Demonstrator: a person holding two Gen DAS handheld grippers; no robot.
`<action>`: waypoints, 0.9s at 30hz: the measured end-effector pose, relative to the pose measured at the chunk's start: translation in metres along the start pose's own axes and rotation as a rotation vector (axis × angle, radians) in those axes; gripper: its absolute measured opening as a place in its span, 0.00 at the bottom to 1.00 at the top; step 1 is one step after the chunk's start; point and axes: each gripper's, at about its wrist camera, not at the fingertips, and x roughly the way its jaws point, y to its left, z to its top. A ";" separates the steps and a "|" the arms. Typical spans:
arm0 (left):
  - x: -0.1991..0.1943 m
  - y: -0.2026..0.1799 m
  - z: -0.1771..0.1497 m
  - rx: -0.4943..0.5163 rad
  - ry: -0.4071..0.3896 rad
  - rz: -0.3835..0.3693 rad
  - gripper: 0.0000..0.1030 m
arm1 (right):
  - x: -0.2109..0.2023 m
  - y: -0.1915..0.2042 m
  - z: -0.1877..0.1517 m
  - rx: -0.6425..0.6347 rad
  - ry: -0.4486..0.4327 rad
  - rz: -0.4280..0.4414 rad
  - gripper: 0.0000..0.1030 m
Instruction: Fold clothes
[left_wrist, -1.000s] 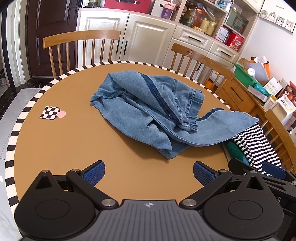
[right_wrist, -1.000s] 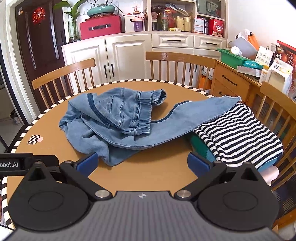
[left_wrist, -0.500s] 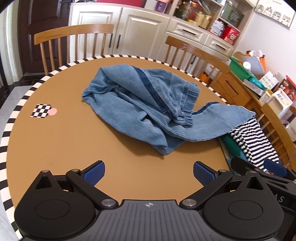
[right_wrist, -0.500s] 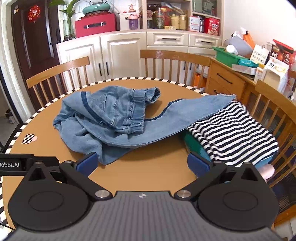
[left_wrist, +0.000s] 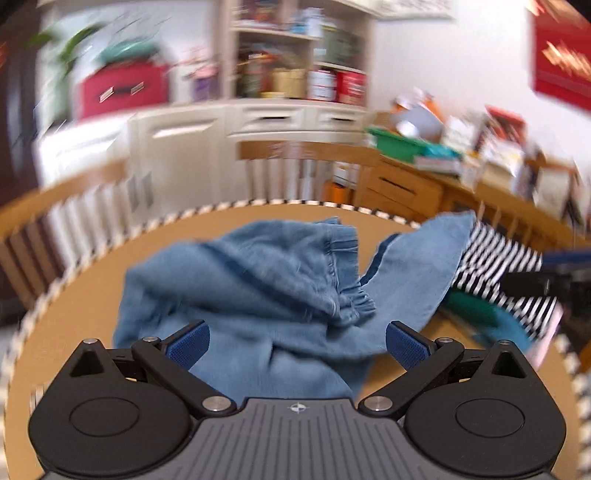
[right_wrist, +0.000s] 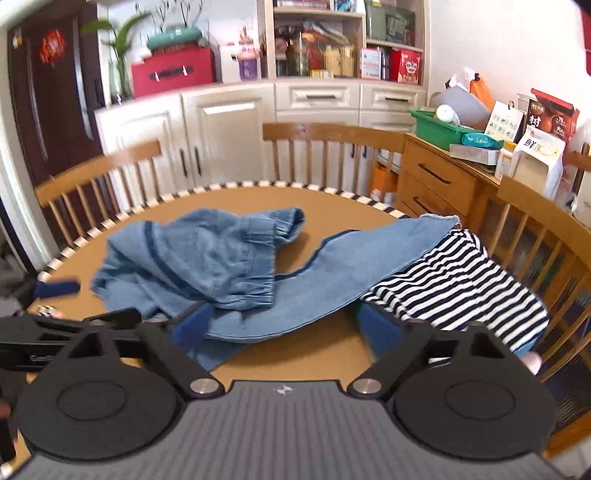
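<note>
Crumpled blue jeans (left_wrist: 266, 295) (right_wrist: 221, 266) lie in a heap on the round brown table (left_wrist: 74, 325) (right_wrist: 317, 354), one leg stretched to the right over a striped garment (left_wrist: 498, 273) (right_wrist: 461, 280). My left gripper (left_wrist: 297, 343) is open, low over the near edge of the jeans; this view is blurred. My right gripper (right_wrist: 286, 328) is open, its fingers astride the near edge of the jeans leg. Part of the left gripper also shows at the left of the right wrist view (right_wrist: 55, 290).
The striped garment sits on a folded pile with a green piece (left_wrist: 472, 306) at the table's right edge. Wooden chairs (right_wrist: 332, 155) ring the table. A cluttered sideboard (right_wrist: 461, 173) stands to the right, white cabinets (right_wrist: 221, 122) behind.
Both grippers have moved forward and down to the jeans. The left one has swung quickly to the right, blurring its view. Both stay open.
</note>
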 end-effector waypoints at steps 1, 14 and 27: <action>0.012 -0.003 0.005 0.061 0.003 -0.003 0.98 | 0.005 -0.003 0.005 0.011 0.006 0.015 0.67; 0.137 -0.058 0.003 0.971 0.253 -0.123 0.72 | 0.070 -0.053 0.002 0.184 0.137 0.142 0.69; 0.140 -0.015 0.010 0.764 0.212 -0.170 0.19 | 0.109 -0.086 0.044 0.050 0.040 0.268 0.76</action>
